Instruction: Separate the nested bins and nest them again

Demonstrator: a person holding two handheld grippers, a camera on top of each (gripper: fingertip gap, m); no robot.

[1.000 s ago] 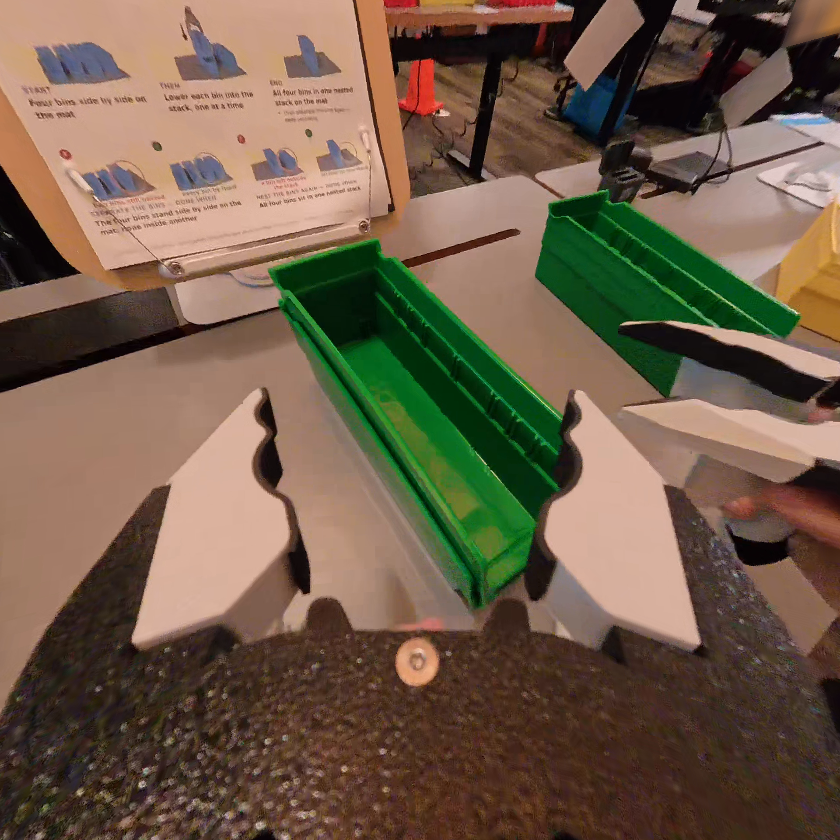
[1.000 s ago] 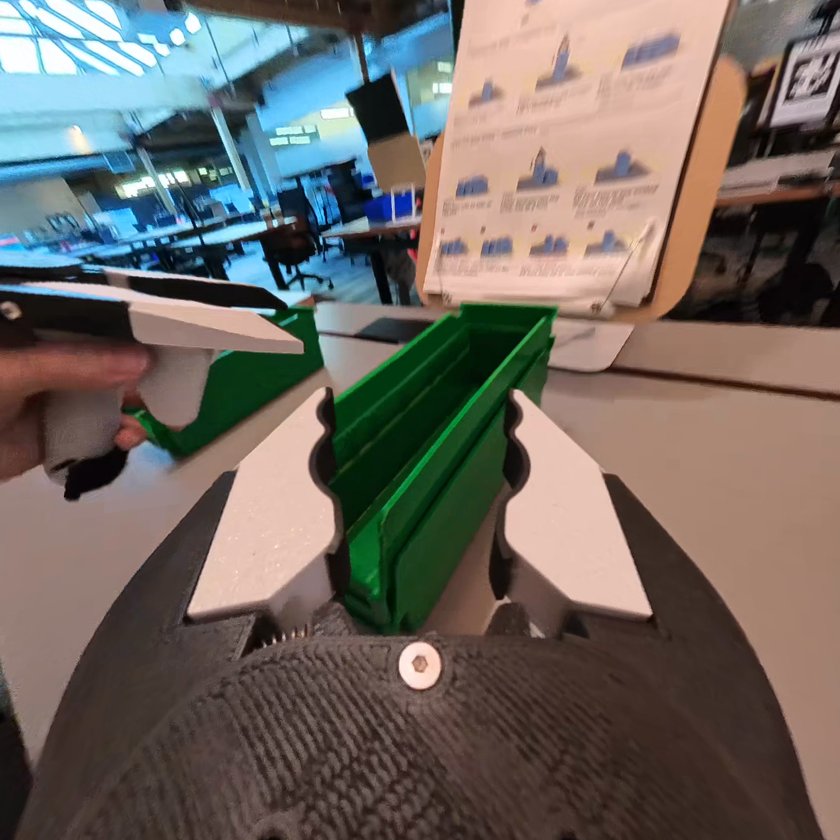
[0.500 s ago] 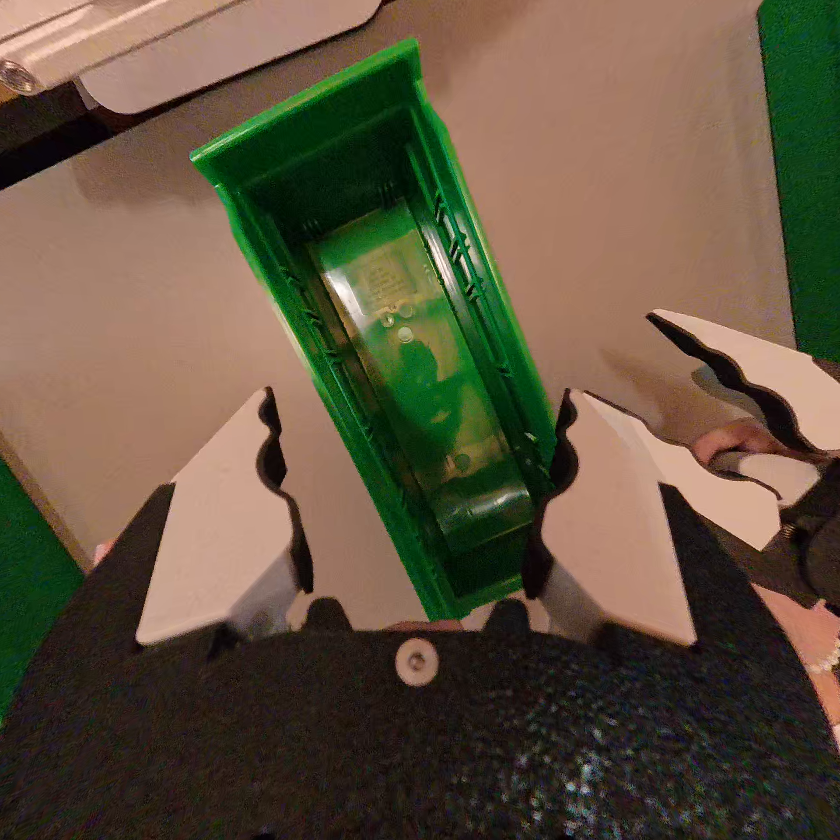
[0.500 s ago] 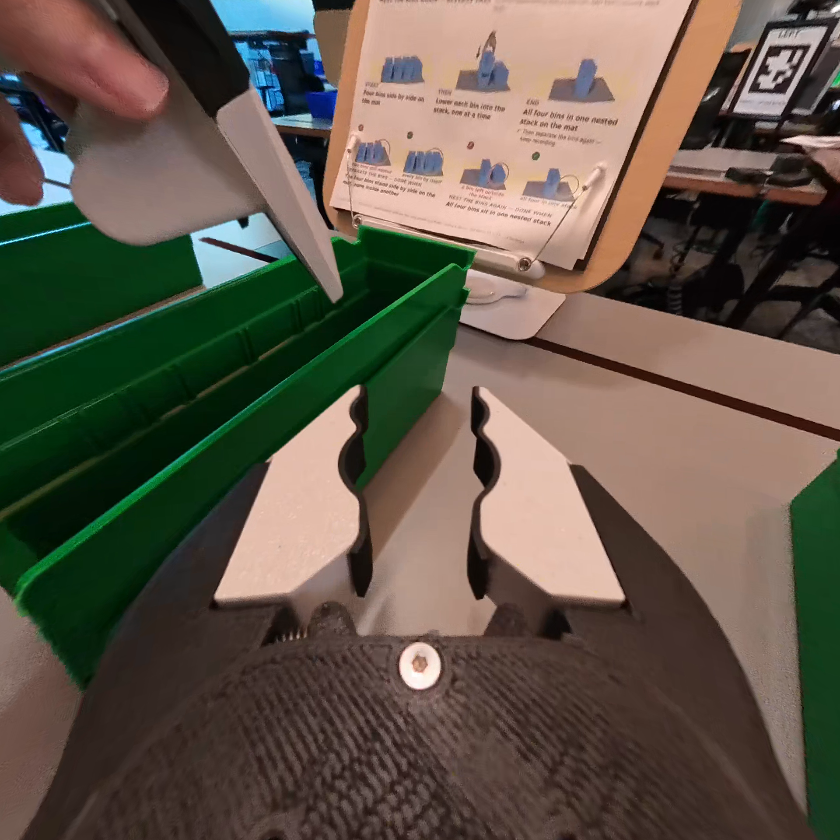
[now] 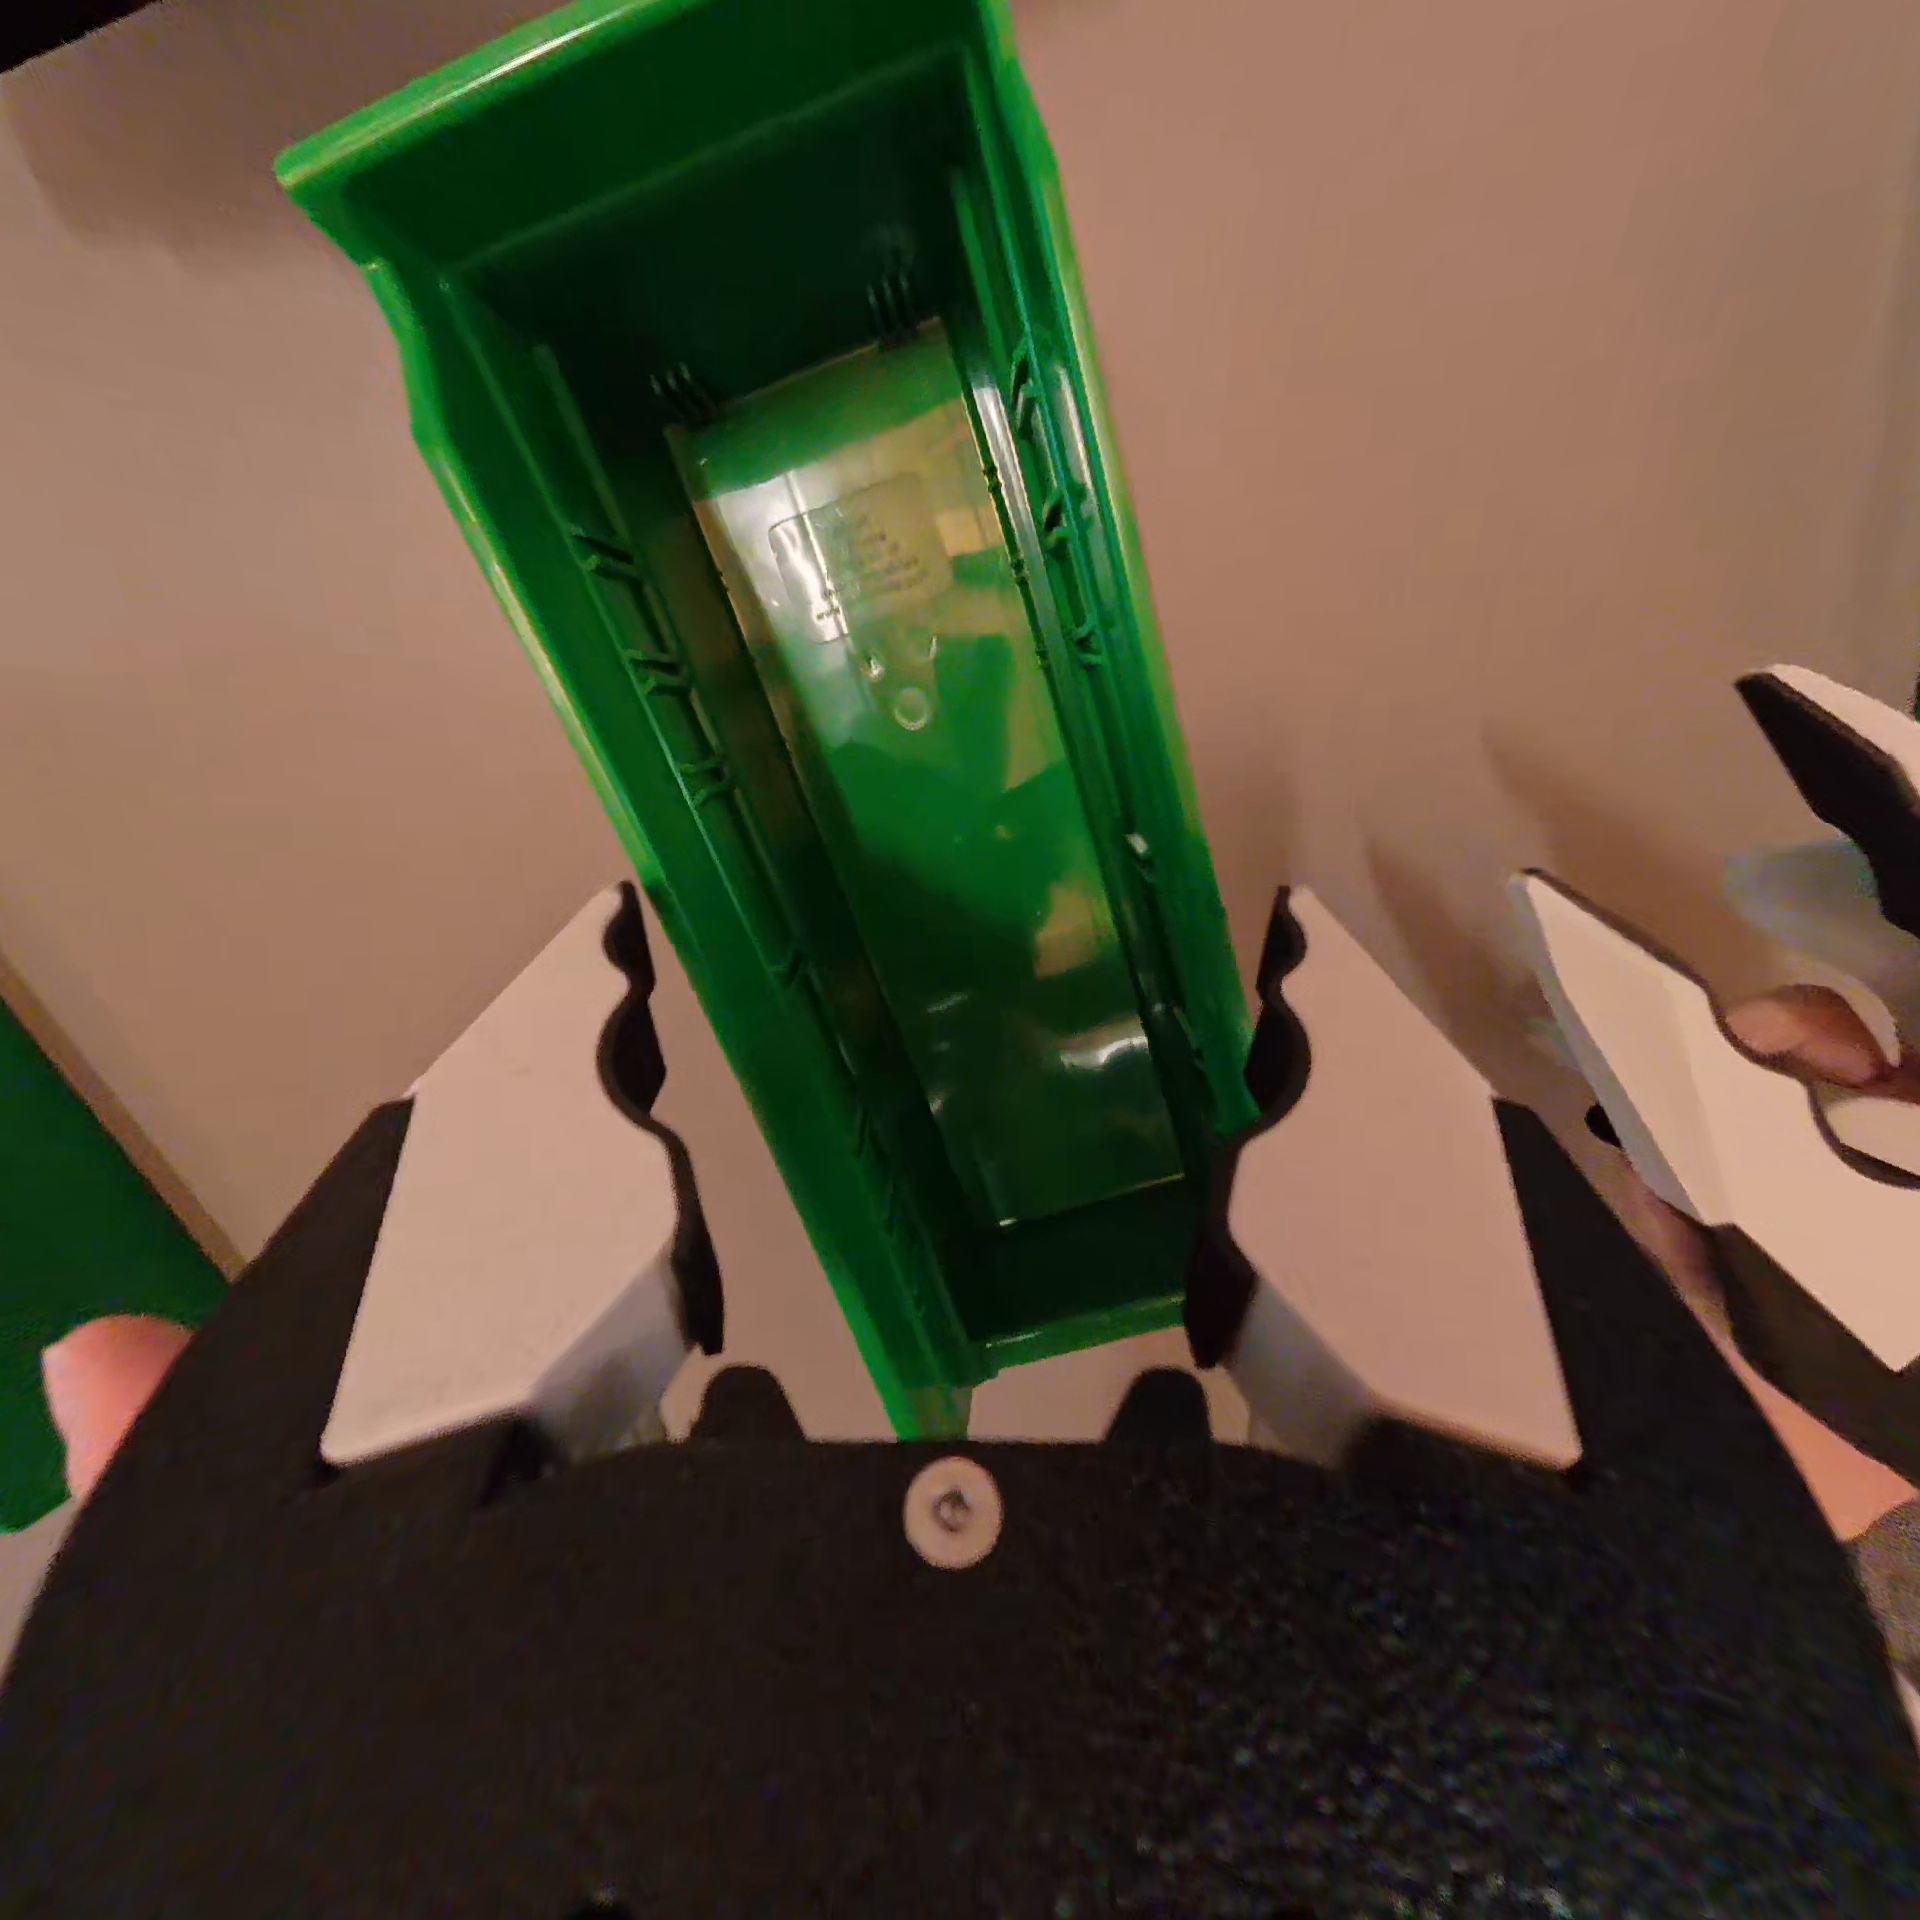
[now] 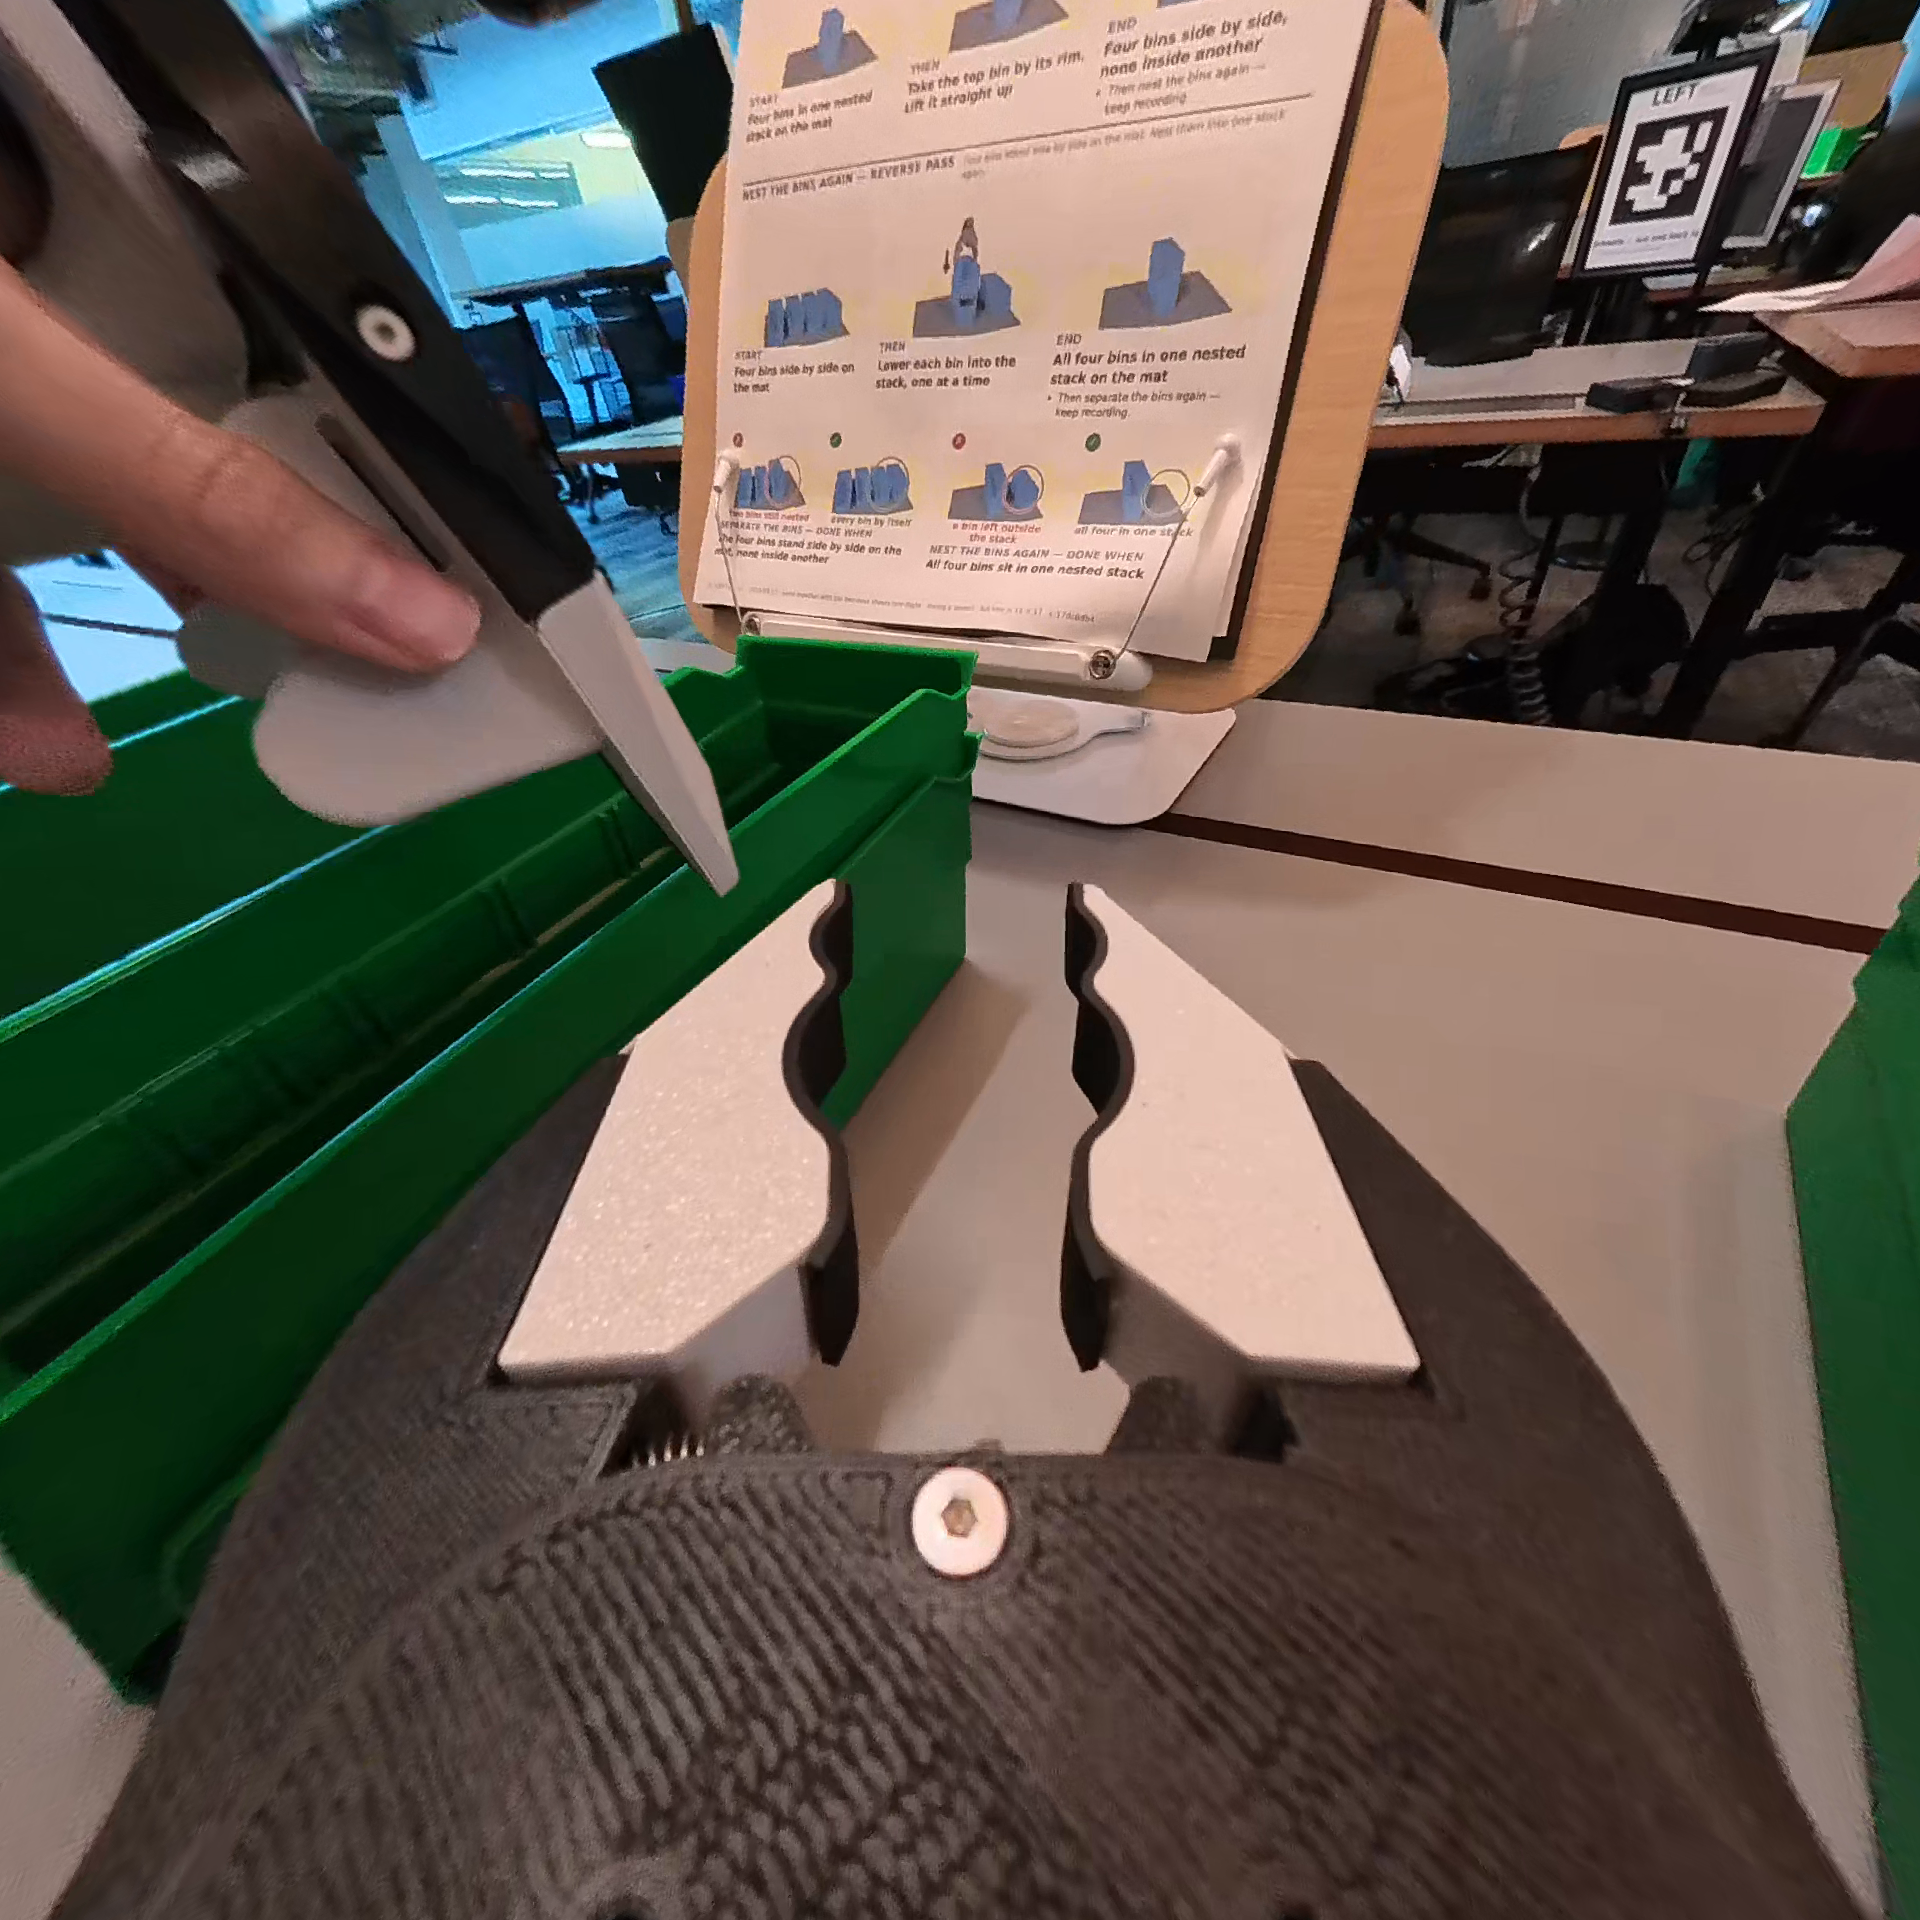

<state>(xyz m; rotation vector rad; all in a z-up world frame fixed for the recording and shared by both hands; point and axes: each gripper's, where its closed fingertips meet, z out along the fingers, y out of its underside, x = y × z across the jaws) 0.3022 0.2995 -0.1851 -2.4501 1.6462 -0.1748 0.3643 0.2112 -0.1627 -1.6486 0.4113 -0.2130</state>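
A stack of nested green bins [image 5: 914, 790] lies on the grey table, one rim standing a little above the other at the far end [image 6: 862, 675]. My left gripper [image 5: 951, 904] is open and points down into the stack's near end, with its right finger against the right wall. One of its fingers [image 6: 623, 707] shows from the side, tip at the bin's right rim. My right gripper [image 6: 954, 904] is open and empty, low over the table just right of the stack. It also shows in the left wrist view [image 5: 1631, 784].
Another green bin [image 6: 156, 810] lies beyond the stack on the left, also in the left wrist view [image 5: 62, 1195]. A further green bin [image 6: 1860, 1247] is at the right edge. An instruction board [image 6: 1039, 364] stands behind the stack. Bare table [image 6: 1455, 1039] lies to the right.
My left gripper tipped downward and came in over the stack's near end. My right gripper left the stack's end wall, moved to its right side and narrowed.
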